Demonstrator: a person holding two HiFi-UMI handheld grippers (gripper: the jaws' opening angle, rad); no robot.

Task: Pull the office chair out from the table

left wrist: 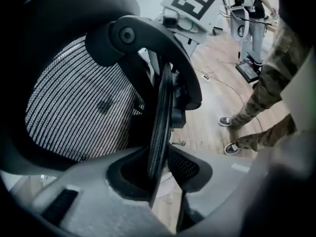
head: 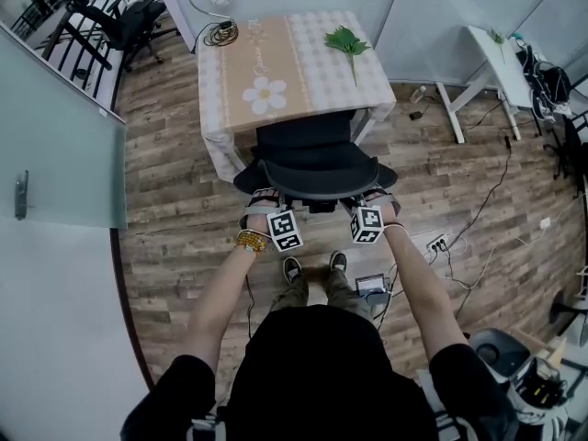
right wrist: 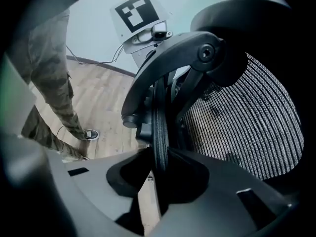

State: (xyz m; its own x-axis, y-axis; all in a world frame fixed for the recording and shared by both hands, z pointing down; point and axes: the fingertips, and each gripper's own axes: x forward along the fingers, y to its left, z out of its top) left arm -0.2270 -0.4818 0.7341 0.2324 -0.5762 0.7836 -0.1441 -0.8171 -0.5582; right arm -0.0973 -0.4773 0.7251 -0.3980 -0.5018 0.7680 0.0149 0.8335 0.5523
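The left hand-held gripper (head: 262,197) and the right hand-held gripper (head: 375,197) each stand narrowed onto the top rim of the office chair (head: 312,168), with the thin mesh backrest edge (left wrist: 159,132) pinched between each pair of jaws. The chair's seat is tucked under the surface (head: 276,58), which wears a checked cloth with a daisy print and carries a green leaf sprig (head: 346,40) and a coiled cable (head: 220,33). Around it lie a wood-plank floor (head: 175,200), a power strip (head: 436,243) and a glass partition (head: 55,136).

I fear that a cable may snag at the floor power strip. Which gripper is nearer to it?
Right. The right gripper, on the chair back, is just up-left of the power strip; the left gripper is farther left.
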